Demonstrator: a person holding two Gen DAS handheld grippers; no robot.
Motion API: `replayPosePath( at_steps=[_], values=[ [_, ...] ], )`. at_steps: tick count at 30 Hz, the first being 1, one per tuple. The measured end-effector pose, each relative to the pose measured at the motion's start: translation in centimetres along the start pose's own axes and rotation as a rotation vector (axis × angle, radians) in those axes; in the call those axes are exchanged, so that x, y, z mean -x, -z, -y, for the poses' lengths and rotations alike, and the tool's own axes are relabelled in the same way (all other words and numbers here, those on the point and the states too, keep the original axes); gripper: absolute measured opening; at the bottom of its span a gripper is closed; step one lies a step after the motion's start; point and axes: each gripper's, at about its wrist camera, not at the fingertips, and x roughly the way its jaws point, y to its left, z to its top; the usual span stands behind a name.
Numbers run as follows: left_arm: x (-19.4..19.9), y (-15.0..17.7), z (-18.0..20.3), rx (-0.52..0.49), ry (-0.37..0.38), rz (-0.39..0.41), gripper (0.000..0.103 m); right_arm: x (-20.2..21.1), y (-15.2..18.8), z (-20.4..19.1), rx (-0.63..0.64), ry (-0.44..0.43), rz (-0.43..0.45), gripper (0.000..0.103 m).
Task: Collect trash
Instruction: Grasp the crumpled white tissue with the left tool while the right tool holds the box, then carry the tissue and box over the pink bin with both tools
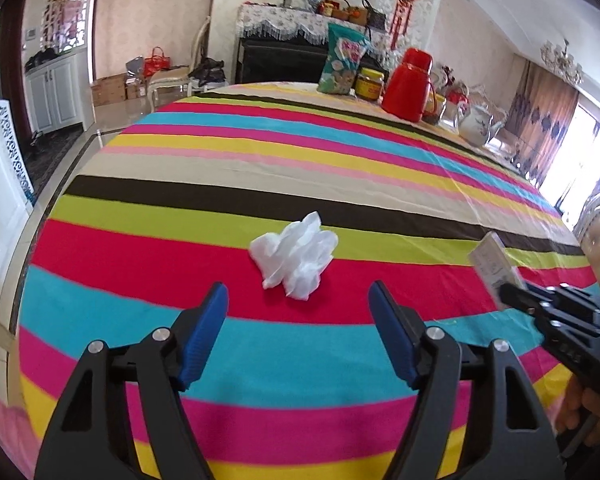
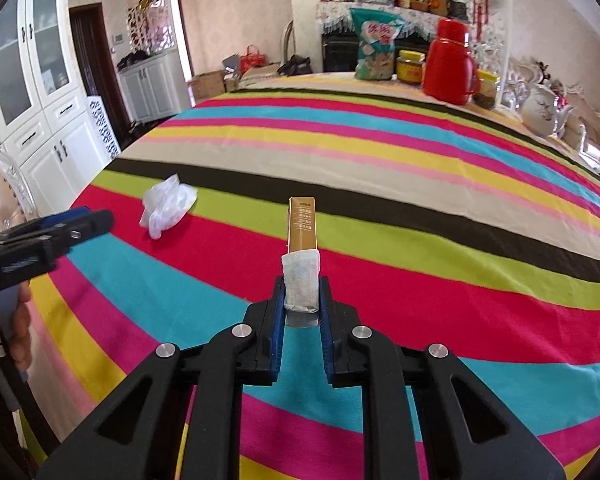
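A table (image 1: 228, 184) covered by a cloth of bright stripes, red, cyan, pink, yellow, lime, beige and dark brown, fills most of both wrist views. At its far edge stand a tall printed snack bag (image 1: 342, 60), a red thermos jug (image 1: 408, 84) and, between them, a yellow-lidded jar (image 1: 370, 83); a white teapot (image 1: 474, 126) sits further along to the right of the jug. Behind the table a lace-draped sideboard (image 1: 284, 26) carries flowers and baskets.

The left tongs (image 1: 298, 306) hang low over the near part of the table with their blue pads well apart and nothing between them. Just beyond the tips, where the red stripe meets the lime one, lies a crumpled white tissue (image 1: 296, 256), resting on the cloth and not touched by either pad. In the right wrist view the same tissue (image 2: 166, 204) lies to the left, near the left tongs' tip that enters from that edge.

The right tongs (image 2: 302, 294) are clamped on a small gold carton (image 2: 302, 224) with printed text on its narrow side and a white wrapping around its lower end. The pads press on that wrapped end from both sides, and the carton points away from the camera, held clear above the red stripe. In the left wrist view the carton (image 1: 494, 260) appears at the right edge, gripped at its lower end by the right tongs' dark tips.
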Motion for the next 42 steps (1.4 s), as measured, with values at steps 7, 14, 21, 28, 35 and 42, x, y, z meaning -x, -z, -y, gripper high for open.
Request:
replayPosePath(
  at_steps=[7, 14, 21, 28, 35, 42],
  values=[
    [-4.6, -1.7, 0.2, -0.009, -0.024, -0.07, 0.065, 0.3, -0.4, 1.2, -0.039, 0.02, 0.023, 0.015],
    [-7.7, -2.5, 0.0, -0.013, -0.048, -0.125, 0.041, 0.2, -0.4, 1.4, -0.045, 0.018, 0.02, 0.016],
    [-6.6, -2.4, 0.4, -0.025, -0.034, -0.114, 0.017, 0.1, -0.3, 1.1, -0.039, 0.018, 0.019, 0.016],
    [-2.2, -0.9, 0.5, 0.007, -0.014, -0.064, 0.017, 0.7, -0.3, 0.0, -0.013, 0.005, 0.035, 0.016],
    [2.9, 1.2, 0.3, 0.044, -0.019, -0.016, 0.017, 2.2, -0.4, -1.6, 0.018, -0.018, 0.065, 0.015],
    [8.7, 3.1, -0.9, 0.078, -0.058, 0.044, 0.017, 3.9, -0.2, -3.8, 0.038, -0.049, 0.086, 0.016]
  ],
)
